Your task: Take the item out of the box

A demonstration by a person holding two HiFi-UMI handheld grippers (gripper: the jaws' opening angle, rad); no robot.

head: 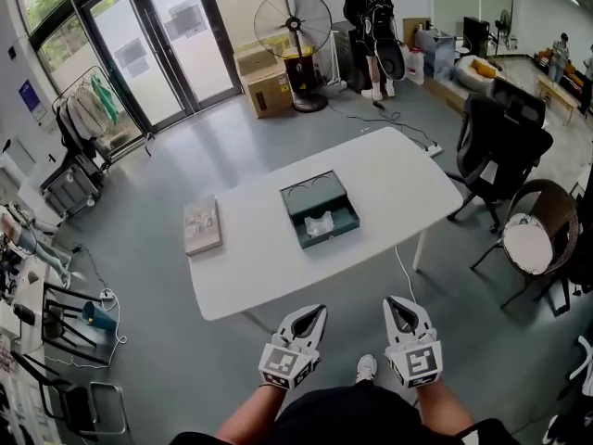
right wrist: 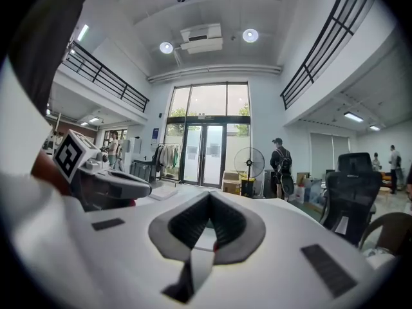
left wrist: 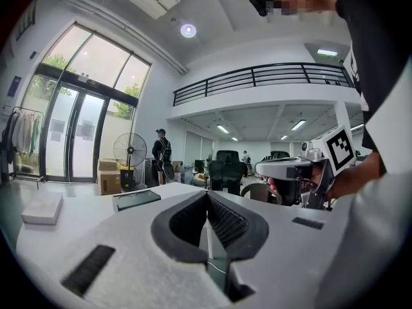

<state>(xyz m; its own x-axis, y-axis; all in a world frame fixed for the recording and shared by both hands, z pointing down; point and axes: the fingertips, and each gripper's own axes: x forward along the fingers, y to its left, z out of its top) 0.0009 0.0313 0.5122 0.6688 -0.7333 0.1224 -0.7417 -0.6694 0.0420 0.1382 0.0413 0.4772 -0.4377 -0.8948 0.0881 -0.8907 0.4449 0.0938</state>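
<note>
An open dark green box (head: pixel 320 209) lies in the middle of the white table (head: pixel 259 258), and a pale wrapped item (head: pixel 319 224) rests inside it. In the left gripper view the box (left wrist: pixel 136 199) shows low on the tabletop, seen from the side. Both grippers hang below the table's near edge, close to my body. My left gripper (head: pixel 309 316) is shut with nothing in it, and so is my right gripper (head: pixel 401 307). Each gripper's jaws meet tip to tip in its own view, the left gripper (left wrist: pixel 207 196) and the right gripper (right wrist: pixel 208 197).
A flat book-like pad (head: pixel 202 224) lies on the table's left part. Black office chairs (head: pixel 500 142) and a round chair (head: pixel 533 235) stand to the right. A standing fan (head: pixel 294 28), cardboard boxes (head: pixel 269 91) and a person (head: pixel 371 26) are beyond the table.
</note>
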